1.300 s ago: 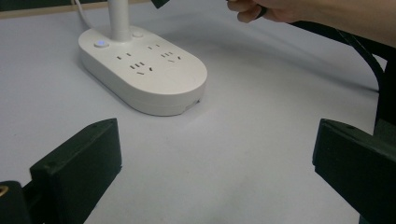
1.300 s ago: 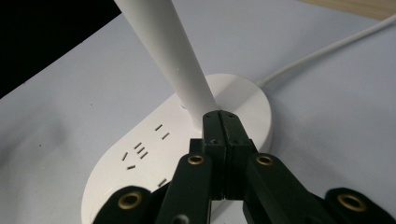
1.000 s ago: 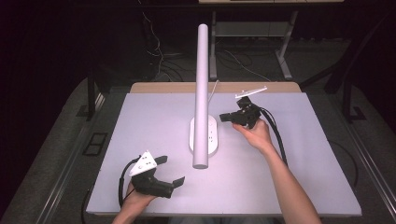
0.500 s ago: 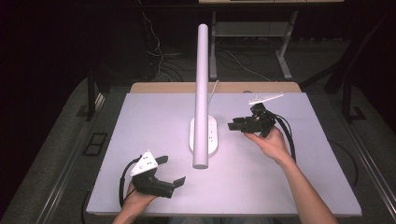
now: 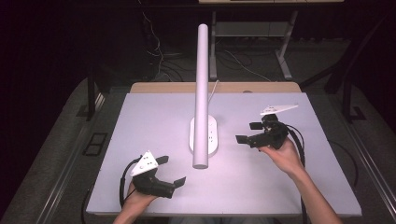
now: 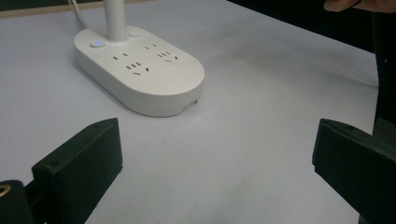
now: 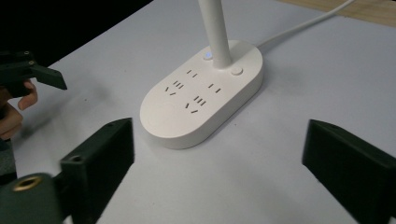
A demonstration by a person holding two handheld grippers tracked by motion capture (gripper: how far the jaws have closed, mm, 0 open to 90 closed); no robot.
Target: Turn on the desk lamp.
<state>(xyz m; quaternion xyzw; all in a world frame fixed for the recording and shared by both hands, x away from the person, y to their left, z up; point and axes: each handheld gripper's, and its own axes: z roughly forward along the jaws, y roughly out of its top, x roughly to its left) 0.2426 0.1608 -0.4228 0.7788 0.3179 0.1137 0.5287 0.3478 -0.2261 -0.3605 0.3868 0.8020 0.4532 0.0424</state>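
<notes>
Dark room; on my bench point(image 5: 140, 116) the lamp base point(image 5: 203, 136) sits mid-bench between both wide-open, empty grippers, right gripper point(image 5: 248, 132) nearer than left gripper point(image 5: 171, 170).

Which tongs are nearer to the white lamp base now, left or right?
Right. The right tongs hang just beside the lamp base, at its level; the left tongs sit farther off, toward the near table edge.

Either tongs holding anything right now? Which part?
Nothing held. Left tongs and right tongs are both open over the table, apart from the white oval socket base of the lamp.
</notes>
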